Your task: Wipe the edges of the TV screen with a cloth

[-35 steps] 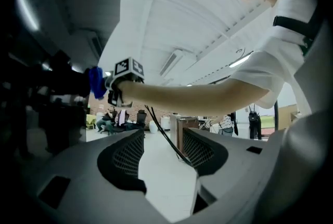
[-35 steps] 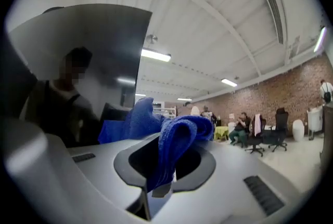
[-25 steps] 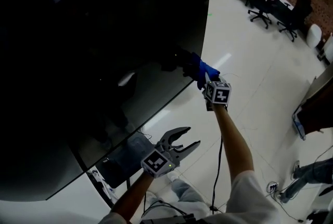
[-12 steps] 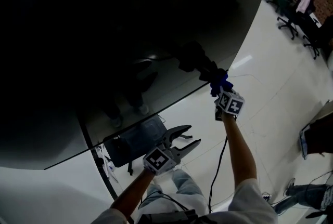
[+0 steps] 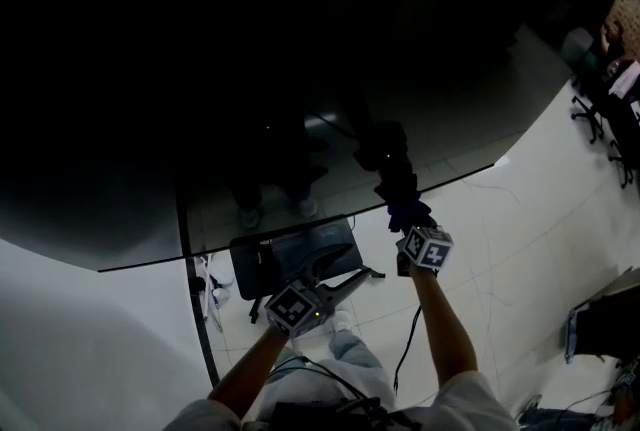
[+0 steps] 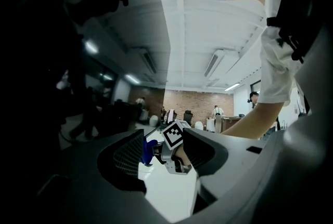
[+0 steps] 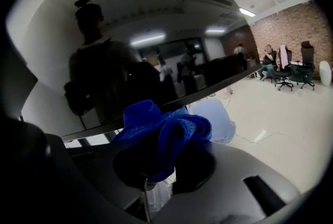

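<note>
The right gripper has its jaws closed narrow on a bunched blue cloth. The cloth fills the gap between the two jaws and bulges out above them. In the head view the right gripper points up and away from the person, with its marker cube just below the cloth.

The top of the cloth meets the lower edge of the TV screen, roughly midway along the visible part of that edge. The TV screen is dark and glossy and fills the upper part of the head view. It reflects a standing figure and ceiling lights.

The left gripper has its jaws wide apart and holds nothing. Through the gap, farther off, its view shows the right gripper's marker cube and a part of the cloth. In the head view the left gripper sits low, below the screen edge and well apart from the cloth.

A thin dark stand post runs down from the screen to the left of the left gripper. The floor is pale and shiny. Office chairs stand in front of a brick wall at the far right
</note>
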